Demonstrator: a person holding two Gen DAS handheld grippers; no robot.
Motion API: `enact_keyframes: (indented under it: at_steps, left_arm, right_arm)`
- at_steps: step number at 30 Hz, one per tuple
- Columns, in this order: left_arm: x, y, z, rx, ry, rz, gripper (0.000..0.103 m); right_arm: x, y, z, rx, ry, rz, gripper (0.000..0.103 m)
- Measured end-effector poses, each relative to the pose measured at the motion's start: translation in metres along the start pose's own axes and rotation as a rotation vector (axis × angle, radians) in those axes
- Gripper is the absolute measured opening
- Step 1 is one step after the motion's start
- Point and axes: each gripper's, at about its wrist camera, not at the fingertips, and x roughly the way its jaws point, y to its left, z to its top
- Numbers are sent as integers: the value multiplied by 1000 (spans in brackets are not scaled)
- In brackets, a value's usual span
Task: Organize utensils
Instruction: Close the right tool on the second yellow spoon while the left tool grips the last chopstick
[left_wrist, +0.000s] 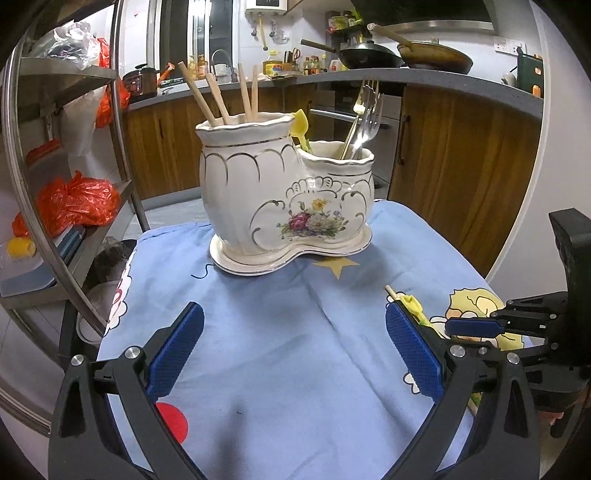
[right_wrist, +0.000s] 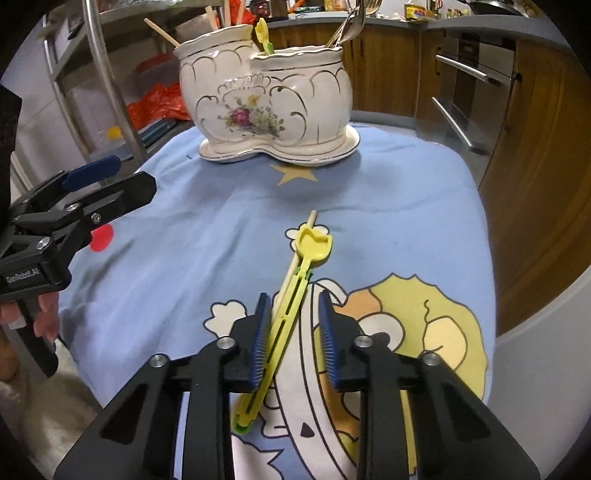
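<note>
A white ceramic two-compartment holder (left_wrist: 284, 192) stands on the blue cloth; it also shows in the right wrist view (right_wrist: 266, 99). Its tall part holds wooden chopsticks (left_wrist: 221, 98); its low part holds metal forks (left_wrist: 364, 118) and a yellow plastic spoon (left_wrist: 301, 127). Another yellow plastic spoon (right_wrist: 295, 280) lies on the cloth beside a wooden chopstick (right_wrist: 301, 243). My right gripper (right_wrist: 295, 325) is open, its jaws straddling that spoon's handle just above the cloth. My left gripper (left_wrist: 295, 354) is wide open and empty over bare cloth, left of the right gripper (left_wrist: 476, 328).
The cloth-covered table (left_wrist: 295, 387) has a metal shelf rack (left_wrist: 66, 192) with orange bags (left_wrist: 77, 203) at its left. Wooden kitchen cabinets (left_wrist: 461, 173) stand behind and to the right. The table's edges are near on the right and left.
</note>
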Motion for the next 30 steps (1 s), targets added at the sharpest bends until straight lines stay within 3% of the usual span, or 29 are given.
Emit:
enact_keyframes:
  at_steps: [9, 14, 21, 25, 30]
  left_arm:
    - [2, -5, -1, 21, 6, -8, 97]
    - [3, -8, -2, 36, 15, -7, 97]
    - [4, -15, -4, 61, 22, -12, 97]
    - [4, -20, -5, 71, 32, -27, 97]
    - [3, -30, -4, 27, 85, -94, 96]
  right_arm:
    - [2, -2, 1, 8, 6, 22, 22]
    - [3, -1, 2, -9, 4, -40, 22]
    - [12, -1, 5, -19, 11, -36, 22]
    - [11, -10, 4, 2, 11, -27, 10]
    - [-2, -34, 11, 60, -55, -30, 10]
